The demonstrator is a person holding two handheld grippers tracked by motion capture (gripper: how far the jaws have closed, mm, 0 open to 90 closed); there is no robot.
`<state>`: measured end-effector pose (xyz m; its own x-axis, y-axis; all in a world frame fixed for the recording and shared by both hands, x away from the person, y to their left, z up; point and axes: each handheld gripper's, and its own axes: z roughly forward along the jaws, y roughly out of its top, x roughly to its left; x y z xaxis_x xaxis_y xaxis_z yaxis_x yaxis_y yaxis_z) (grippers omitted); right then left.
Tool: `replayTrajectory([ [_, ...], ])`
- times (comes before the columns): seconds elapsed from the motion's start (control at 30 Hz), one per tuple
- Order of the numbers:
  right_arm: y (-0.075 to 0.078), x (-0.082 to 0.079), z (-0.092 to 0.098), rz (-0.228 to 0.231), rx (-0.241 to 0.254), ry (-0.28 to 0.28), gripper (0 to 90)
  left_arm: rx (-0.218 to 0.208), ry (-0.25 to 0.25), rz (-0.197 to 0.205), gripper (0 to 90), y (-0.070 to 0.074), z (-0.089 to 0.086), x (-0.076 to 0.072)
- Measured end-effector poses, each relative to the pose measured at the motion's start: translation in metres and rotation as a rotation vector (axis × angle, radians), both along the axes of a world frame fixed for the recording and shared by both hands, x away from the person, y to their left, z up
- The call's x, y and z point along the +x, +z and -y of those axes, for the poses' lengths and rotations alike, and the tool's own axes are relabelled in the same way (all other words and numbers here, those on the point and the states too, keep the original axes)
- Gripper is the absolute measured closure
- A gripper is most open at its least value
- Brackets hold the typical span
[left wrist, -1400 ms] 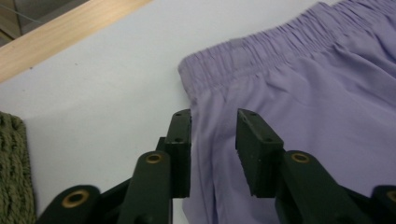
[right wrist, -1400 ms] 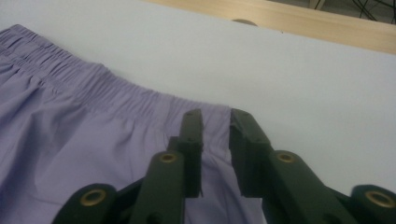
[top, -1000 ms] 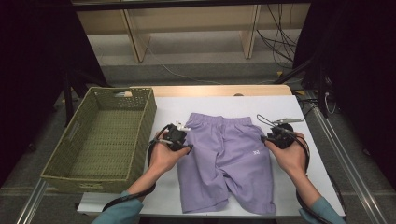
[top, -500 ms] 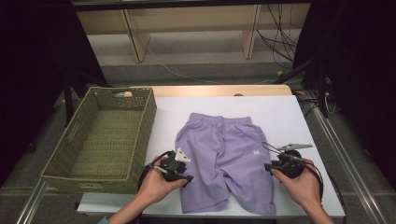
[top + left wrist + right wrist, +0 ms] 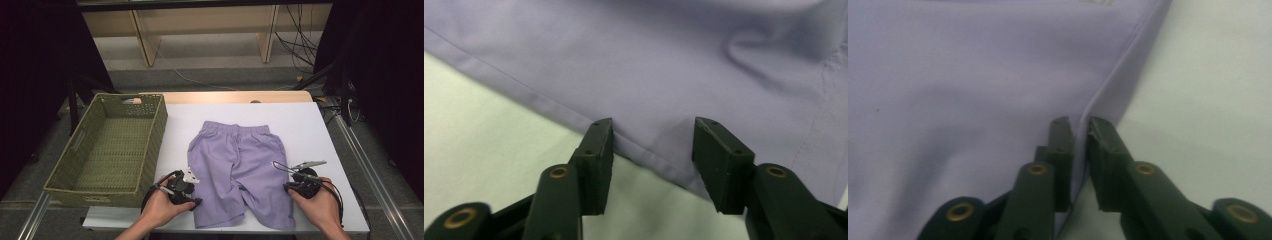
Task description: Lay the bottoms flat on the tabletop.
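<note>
- While the purple shorts (image 5: 239,170) lie flat near the middle of the white desk (image 5: 305,125), waistband toward the far edge and leg hems toward the near edge, both grippers sit at the hems.
- Left gripper (image 5: 651,145): fingers (image 5: 596,160) apart, straddling the outer hem of one leg; cloth lies between them but is not pinched. The jaws have just been opening a little.
- Right gripper (image 5: 1079,150): fingers (image 5: 1103,160) drawn together on the folded side edge of the other leg, gripping it; the jaws have just been closing.
- Risk, by judgement: lifting now would raise one leg alone, dragging and twisting the shorts, since the left side is unsecured.
- Risk: the right hold takes a thin edge; a quick pull could slip it free.
- Surroundings: green woven basket (image 5: 107,150) at the desk's left edge, touching or just beside it; cables (image 5: 300,45) on the floor beyond the far edge.
- Obstructions: nothing lies between shorts and basket.
</note>
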<state>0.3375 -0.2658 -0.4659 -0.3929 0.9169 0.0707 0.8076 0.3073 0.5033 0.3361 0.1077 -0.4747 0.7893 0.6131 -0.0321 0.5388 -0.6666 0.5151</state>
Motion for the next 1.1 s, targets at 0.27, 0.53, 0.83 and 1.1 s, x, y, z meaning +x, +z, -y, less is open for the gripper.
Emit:
replayTrajectory([
  [0.27,0.003,0.001,0.002,-0.003,-0.004,-0.011,90.0,0.021,-0.011,0.035,71.2,0.001,0.008,-0.008],
  [0.53,0.009,0.005,0.014,0.023,0.008,-0.052,90.0,0.015,-0.005,0.054,89.8,0.0,0.006,-0.006],
  [0.83,0.012,0.013,0.032,0.044,0.009,-0.098,90.0,0.068,0.061,0.074,90.0,0.009,-0.01,0.002],
  [1.1,0.012,0.019,0.042,0.057,0.001,-0.14,90.0,0.088,0.118,0.072,90.0,0.008,-0.017,0.009],
])
